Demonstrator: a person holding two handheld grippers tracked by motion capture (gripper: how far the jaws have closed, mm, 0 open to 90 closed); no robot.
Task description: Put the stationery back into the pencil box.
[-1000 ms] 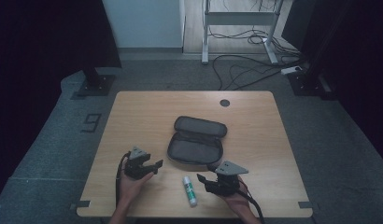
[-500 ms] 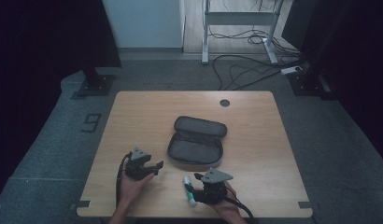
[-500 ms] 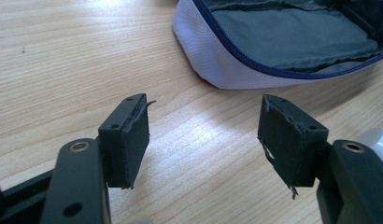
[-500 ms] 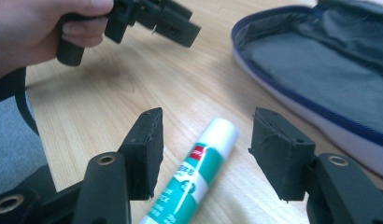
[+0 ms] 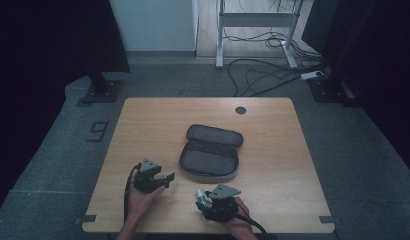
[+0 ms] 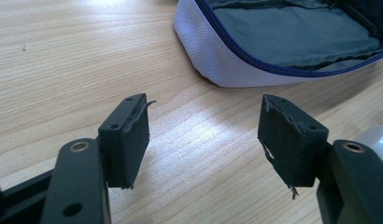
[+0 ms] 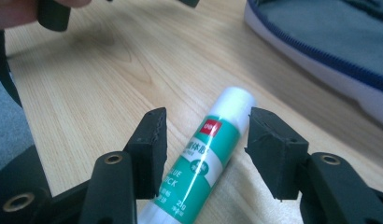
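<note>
Green-and-white glue stick (image 7: 206, 158), grey blue-zipped pouch (image 5: 211, 159)

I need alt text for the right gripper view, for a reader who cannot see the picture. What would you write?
The right hand-held gripper, open, has its two black jaws on either side of a green and white glue stick lying on a wooden table. An open grey pouch with a blue zipper lies at the upper right.

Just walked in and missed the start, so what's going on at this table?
A person holds a gripper in each hand at a wooden table. The right gripper is open, its jaws straddling a green-and-white glue stick lying flat, not yet squeezed. The left gripper is open over bare wood, near an unzipped, empty grey fabric pencil case.
</note>
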